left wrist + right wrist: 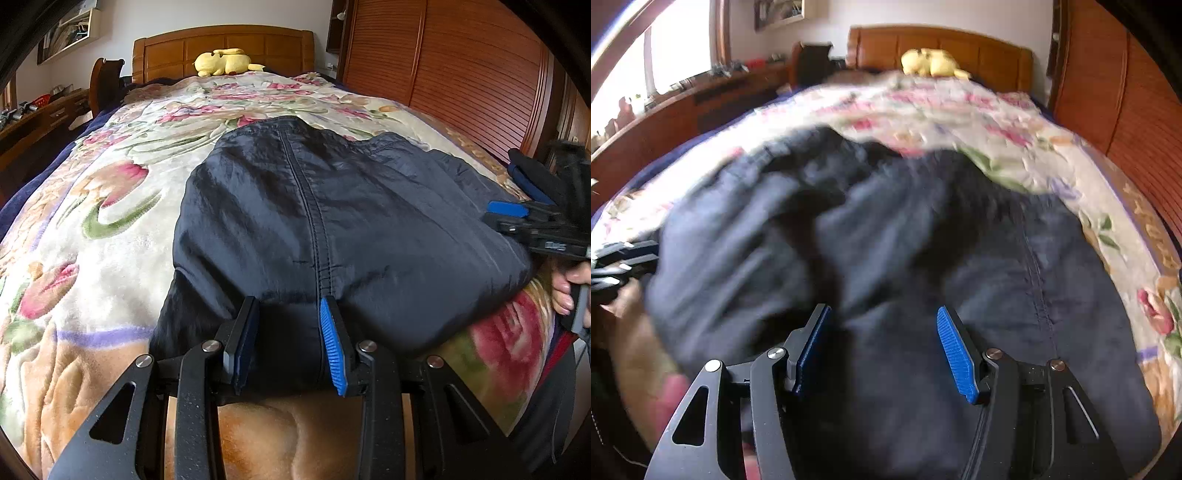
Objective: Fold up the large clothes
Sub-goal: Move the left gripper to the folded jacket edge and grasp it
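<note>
A dark navy shiny garment [332, 206] lies folded on the floral blanket [110, 206] of the bed. A stitched seam runs down its middle toward me. My left gripper [290, 314] is open, its blue-padded fingers straddling the garment's near edge beside the seam. My right gripper [882, 321] is open over the same garment [886, 240], which fills its blurred view. The right gripper also shows in the left wrist view [517, 199] at the garment's right edge, with a hand on it. The left gripper shows at the left edge of the right wrist view [620, 258].
A yellow plush toy [225, 61] lies by the wooden headboard [221, 44]. A slatted wooden wardrobe [461, 74] stands along the right. A wooden desk with clutter [40, 114] runs along the left under a window [676, 44].
</note>
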Tool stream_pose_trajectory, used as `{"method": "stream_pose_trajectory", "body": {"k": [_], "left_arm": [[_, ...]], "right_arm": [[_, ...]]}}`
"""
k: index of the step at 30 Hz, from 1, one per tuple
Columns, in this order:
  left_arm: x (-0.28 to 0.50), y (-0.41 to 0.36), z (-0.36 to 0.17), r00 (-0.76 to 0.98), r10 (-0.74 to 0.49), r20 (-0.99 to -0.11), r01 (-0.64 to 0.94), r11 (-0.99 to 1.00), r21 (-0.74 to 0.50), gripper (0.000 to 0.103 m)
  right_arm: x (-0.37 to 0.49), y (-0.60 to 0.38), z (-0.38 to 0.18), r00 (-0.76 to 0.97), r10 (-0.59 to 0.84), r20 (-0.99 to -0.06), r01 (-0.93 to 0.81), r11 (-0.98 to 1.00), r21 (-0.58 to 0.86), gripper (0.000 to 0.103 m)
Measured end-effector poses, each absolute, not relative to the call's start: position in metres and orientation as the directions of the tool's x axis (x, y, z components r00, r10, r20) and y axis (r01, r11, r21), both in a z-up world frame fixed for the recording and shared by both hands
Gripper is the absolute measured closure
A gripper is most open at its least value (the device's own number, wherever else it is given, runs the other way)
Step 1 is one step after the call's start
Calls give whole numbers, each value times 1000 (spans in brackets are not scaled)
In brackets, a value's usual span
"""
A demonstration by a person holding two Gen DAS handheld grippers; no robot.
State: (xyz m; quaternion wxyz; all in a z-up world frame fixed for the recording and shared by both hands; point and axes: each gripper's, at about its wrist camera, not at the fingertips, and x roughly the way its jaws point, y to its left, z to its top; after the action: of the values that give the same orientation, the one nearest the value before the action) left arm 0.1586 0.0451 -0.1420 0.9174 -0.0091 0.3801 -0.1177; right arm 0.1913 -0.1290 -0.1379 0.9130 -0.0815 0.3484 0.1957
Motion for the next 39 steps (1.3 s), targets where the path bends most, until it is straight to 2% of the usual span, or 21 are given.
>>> {"method": "stream_pose_trajectory", "body": {"k": [4,9,17,24,28,32,39], "left_arm": [[159,44,-142,682,-217,-699,208,973,-99,68],[155,47,-138,675,-211,-706,198,975,-102,68],[127,74,-121,699,-90,-710,109,994,-18,67],[136,88,-142,643,-22,-766,58,998,21,67],[147,94,-150,623,-25,-782,37,999,-3,63],[151,101,-152,621,-7,-784,16,1000,3,47],[151,100,-153,619,-21,-785,24,1000,-8,45]], "right_arm": [[169,-116,-132,669,355,-653,-469,883,-1,42],[170,-118,-159,644,364,-673,-476,879,19,42],[154,-123,-171,704,369,-607,-472,882,-10,41],[146,-124,-174,719,376,-584,-470,883,-11,41],[146,-124,-175,724,375,-579,-468,884,-13,41],[146,-124,-175,726,375,-576,-467,884,-12,41],[145,-124,-175,728,376,-574,-466,885,-12,41]]}}
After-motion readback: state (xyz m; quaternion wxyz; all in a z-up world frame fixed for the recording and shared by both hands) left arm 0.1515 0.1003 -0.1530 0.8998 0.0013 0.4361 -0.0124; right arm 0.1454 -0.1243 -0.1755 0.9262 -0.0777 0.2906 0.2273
